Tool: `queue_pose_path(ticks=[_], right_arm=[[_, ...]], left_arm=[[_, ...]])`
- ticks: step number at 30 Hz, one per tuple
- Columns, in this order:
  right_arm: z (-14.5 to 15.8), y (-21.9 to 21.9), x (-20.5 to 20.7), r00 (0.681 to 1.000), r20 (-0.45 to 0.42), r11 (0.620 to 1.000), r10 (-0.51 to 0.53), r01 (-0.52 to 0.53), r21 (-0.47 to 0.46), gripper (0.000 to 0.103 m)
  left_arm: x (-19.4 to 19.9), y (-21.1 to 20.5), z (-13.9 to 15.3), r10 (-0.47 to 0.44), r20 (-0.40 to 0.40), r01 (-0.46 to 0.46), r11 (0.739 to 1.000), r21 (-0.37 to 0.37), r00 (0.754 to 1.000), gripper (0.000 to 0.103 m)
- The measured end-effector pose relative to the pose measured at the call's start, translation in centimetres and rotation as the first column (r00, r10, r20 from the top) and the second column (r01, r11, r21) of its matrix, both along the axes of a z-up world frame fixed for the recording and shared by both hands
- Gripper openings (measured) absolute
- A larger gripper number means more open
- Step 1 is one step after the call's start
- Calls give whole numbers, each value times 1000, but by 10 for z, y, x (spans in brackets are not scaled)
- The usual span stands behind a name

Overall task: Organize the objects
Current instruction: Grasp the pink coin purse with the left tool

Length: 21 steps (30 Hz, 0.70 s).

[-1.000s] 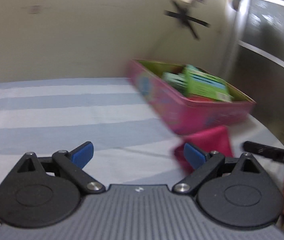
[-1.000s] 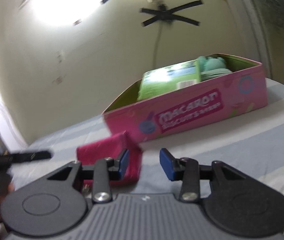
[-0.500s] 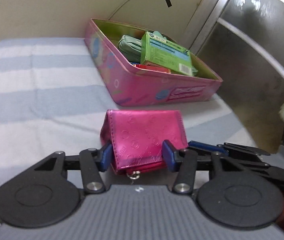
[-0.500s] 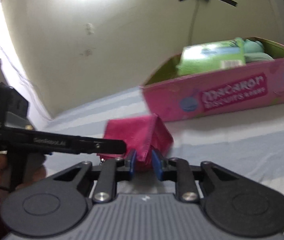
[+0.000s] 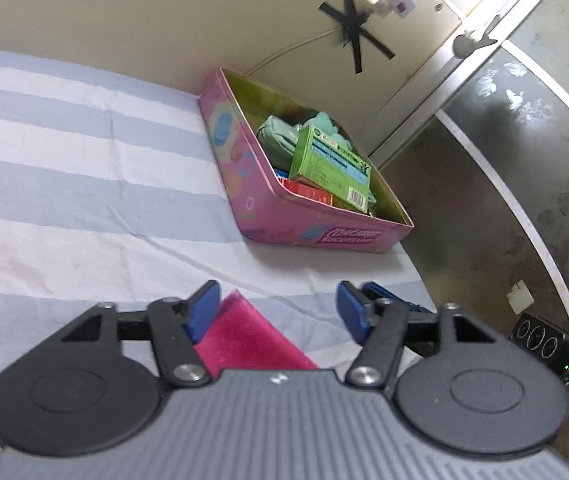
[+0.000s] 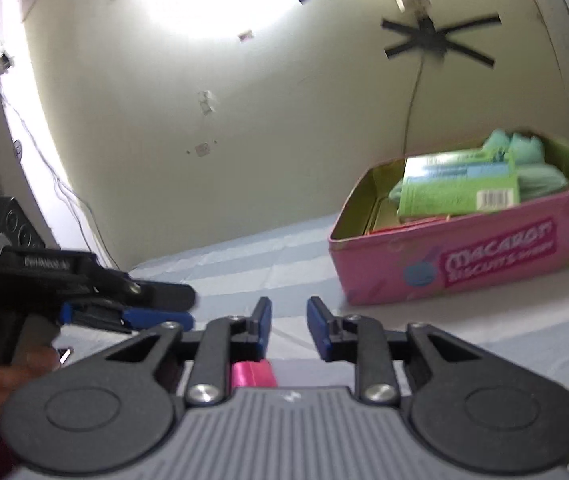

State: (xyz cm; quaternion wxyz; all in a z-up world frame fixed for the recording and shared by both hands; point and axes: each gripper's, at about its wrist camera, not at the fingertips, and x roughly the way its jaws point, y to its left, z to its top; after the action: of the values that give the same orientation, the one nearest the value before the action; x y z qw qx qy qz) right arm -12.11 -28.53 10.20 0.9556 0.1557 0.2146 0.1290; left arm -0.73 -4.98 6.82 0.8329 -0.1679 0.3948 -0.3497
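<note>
**Pink wallet lying under both open hand-held grippers, tin sitting farther back**

The pink wallet (image 5: 244, 336) is lying on the striped bedsheet (image 5: 84, 184), right in front of the left hand-held gripper (image 5: 280, 312). It is sitting close by the left blue pad, partly hidden under the gripper body. The left hand-held gripper's jaws are standing wide apart, gripping nothing.

In the right wrist view only a small strip of the pink wallet (image 6: 253, 374) is showing, low behind the right hand-held gripper (image 6: 288, 328). That gripper's jaws are parted too, with a gap between the blue pads and nothing between them. Whether either gripper is touching the wallet cannot be told.

The left hand-held gripper (image 6: 152, 308) is showing at the left edge of the right view, held by a hand (image 6: 8, 376).

The pink tin (image 5: 276, 220) is sitting open, well apart from the wallet, near the wall. Inside, a green box (image 5: 328, 164) is leaning on a mint-green pouch (image 5: 276, 136), with a red pack (image 5: 308, 192) beneath. A black taped cross (image 5: 354, 32) is sticking on the wall (image 5: 124, 12).
</note>
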Motion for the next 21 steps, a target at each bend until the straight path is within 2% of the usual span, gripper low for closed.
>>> queue_pose_path(ticks=[1, 3, 7, 9, 12, 13, 15, 16, 18, 19, 20, 21], right_arm=[[-2, -1, -4, 1000, -8, 1000, 3, -3, -18, 38], [-11, -1, -12, 998, -49, 999, 37, -39, -31, 38], [-26, 15, -27, 978, -131, 983, 165, -174, -63, 39], [-32, 32, -25, 963, -168, 968, 212, -230, -96, 39], [-34, 54, -23, 951, -174, 953, 257, -279, -116, 39], [-34, 61, -21, 949, -172, 950, 263, -286, -124, 39], [-38, 74, -16, 948, -181, 943, 263, -292, -159, 39], [-40, 80, -15, 947, -188, 937, 261, -295, -186, 39], [-44, 94, -15, 950, -181, 919, 254, -295, -260, 41], [-43, 98, -17, 952, -173, 911, 253, -295, -289, 39], [-43, 100, -19, 955, -161, 907, 250, -289, -307, 31], [-40, 100, -19, 959, -147, 907, 243, -279, -315, 28]], left_arm=[[-2, 4, 0, 12, 21, -13, 1000, 22, 1000, 73], [-4, 12, -4, 41, 47, -44, 997, 64, 998, 73], [3, 26, -23, 65, -21, -64, 997, 45, 998, 73], [7, 25, -30, 66, -38, -64, 996, 61, 997, 74], [11, 21, -39, 60, -53, -56, 996, 64, 997, 75], [12, 19, -42, 52, -61, -48, 998, 51, 997, 78], [12, 15, -46, 37, -69, -35, 999, 36, 997, 91], [10, 12, -50, 27, -73, -24, 999, 43, 997, 92], [3, 7, -53, 13, -50, -10, 998, 60, 999, 93], [0, 3, -52, -9, -42, 12, 997, 75, 999, 92], [-2, 0, -52, -40, -54, 44, 997, 68, 998, 84], [-3, -2, -52, -59, -82, 64, 996, 57, 995, 84]])
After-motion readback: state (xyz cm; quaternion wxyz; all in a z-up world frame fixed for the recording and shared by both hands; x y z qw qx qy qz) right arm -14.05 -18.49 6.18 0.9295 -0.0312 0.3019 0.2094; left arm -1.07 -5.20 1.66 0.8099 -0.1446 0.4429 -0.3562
